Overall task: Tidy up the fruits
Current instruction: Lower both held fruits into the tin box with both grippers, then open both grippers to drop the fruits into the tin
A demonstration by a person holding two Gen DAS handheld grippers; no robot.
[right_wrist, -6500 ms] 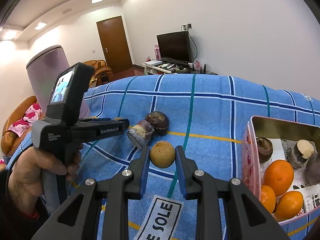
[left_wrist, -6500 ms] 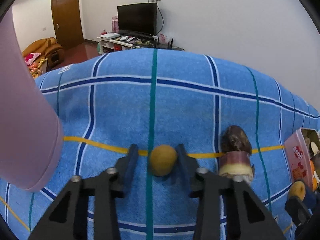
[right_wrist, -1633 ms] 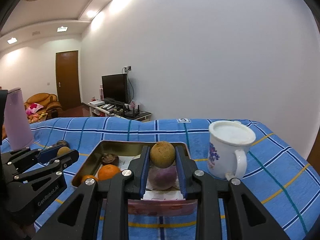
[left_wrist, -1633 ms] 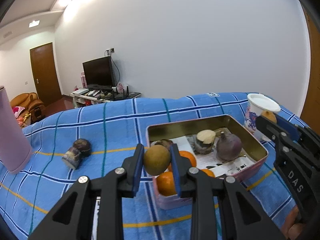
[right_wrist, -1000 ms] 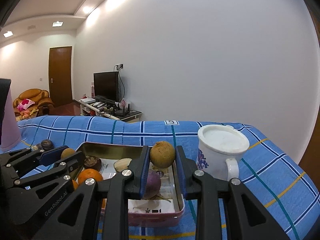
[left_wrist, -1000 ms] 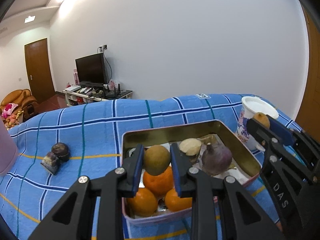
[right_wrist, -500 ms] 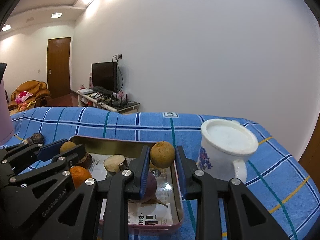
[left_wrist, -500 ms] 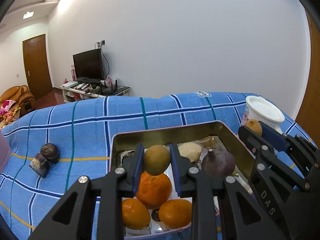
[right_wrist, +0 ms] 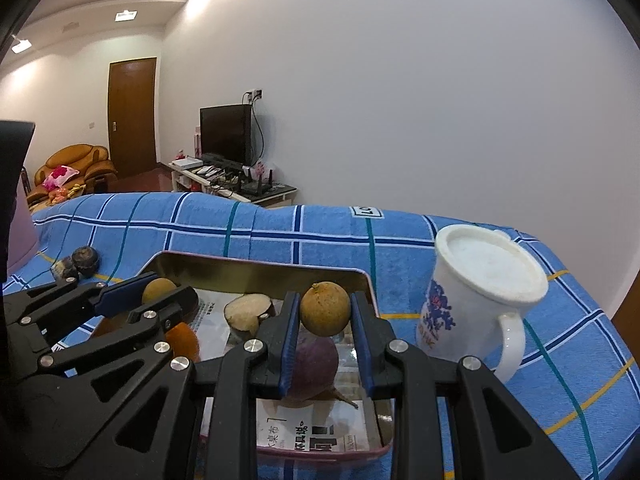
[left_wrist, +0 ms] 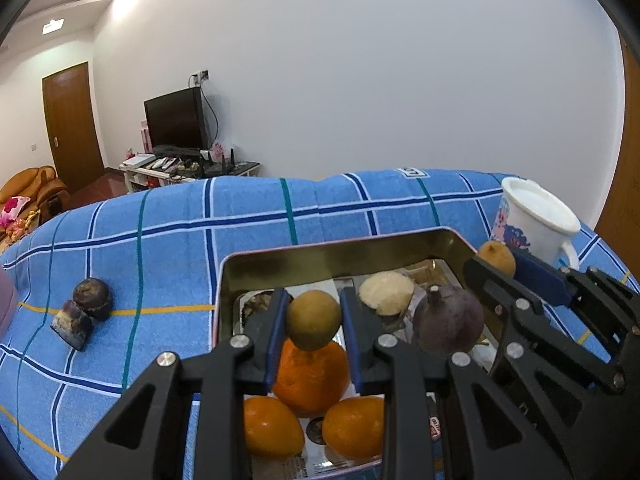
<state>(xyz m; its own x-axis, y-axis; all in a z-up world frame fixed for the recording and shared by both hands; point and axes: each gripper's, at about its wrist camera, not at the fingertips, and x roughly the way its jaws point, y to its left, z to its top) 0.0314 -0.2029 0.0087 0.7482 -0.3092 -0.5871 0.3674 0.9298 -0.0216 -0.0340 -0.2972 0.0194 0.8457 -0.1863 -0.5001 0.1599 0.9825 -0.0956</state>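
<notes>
My left gripper (left_wrist: 314, 320) is shut on a small tan longan (left_wrist: 314, 319), held above the oranges (left_wrist: 311, 376) in the pink tin (left_wrist: 304, 256). In the right wrist view my right gripper (right_wrist: 325, 315) is shut on a second longan (right_wrist: 325, 309), over the tin's right end (right_wrist: 360, 280) above a purple mangosteen (right_wrist: 314, 368). The tin is paper-lined and also holds a cut white-fleshed fruit half (left_wrist: 386, 292) and the mangosteen (left_wrist: 448, 322). Each gripper shows in the other's view: the right one (left_wrist: 496, 258) at the tin's right side, the left one (right_wrist: 160, 290) at its left.
Two dark mangosteen pieces (left_wrist: 84, 312) lie on the blue checked cloth (left_wrist: 160, 240) left of the tin. A white mug (right_wrist: 480, 296) with a floral print stands close to the tin's right side. A pink-purple cylinder (right_wrist: 20, 232) stands at the far left.
Both grippers, each still holding its longan, have come forward and a little lower over the tin. The tin's contents now sit closer beneath the fingers.
</notes>
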